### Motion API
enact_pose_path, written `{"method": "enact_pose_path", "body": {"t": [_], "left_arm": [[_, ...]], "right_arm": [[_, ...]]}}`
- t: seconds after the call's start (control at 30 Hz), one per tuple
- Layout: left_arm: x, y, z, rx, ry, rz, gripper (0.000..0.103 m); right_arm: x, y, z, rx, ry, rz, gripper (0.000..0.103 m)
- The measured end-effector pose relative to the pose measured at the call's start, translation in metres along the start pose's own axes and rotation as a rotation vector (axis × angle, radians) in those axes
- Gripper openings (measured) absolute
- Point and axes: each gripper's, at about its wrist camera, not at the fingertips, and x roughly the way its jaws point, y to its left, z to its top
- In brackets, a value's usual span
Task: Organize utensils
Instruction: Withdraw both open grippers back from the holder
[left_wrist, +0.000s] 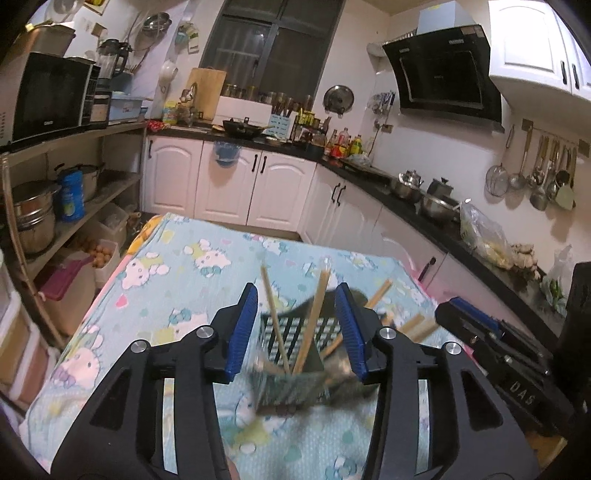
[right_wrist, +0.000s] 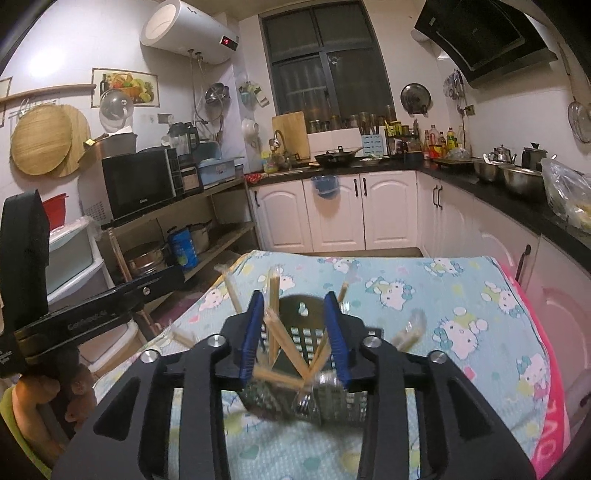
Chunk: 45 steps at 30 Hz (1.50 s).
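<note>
Left tongs (left_wrist: 301, 328) and right tongs (right_wrist: 295, 338) side by side, jaws apart.

Warm indoor light fills my kitchen, with a pinkish cast on the walls and a dark window (right_wrist: 325, 59). Fisheye bends both views and blackens the corners. The chopsticks (left_wrist: 312, 317) and holder (right_wrist: 310, 391) smear with motion blur; glare whitens the left wall.
</note>
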Motion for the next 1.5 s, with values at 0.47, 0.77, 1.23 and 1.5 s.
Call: {"method": "enact_pose_path", "body": {"t": [0.47,0.77,1.23,1.5], "left_arm": [[-0.022,0.002,-0.059,-0.013,0.090,-0.008,0.079],[-0.027,-0.001,-0.091,-0.013,0.139,-0.017,0.091],[-0.031,-0.003,-0.140,0.001,0.134,0.009,0.091],[-0.036,-0.005,-0.159,0.023,0.064,0.034,0.091]], "right_arm": [[-0.037,-0.001,-0.054,-0.001,0.054,-0.034,0.063],[-0.055,-0.003,-0.087,0.020,0.086,-0.055,0.087],[-0.065,-0.005,-0.135,-0.019,0.118,-0.129,0.092],[-0.073,-0.007,-0.156,-0.048,0.058,-0.169,0.092]]}}
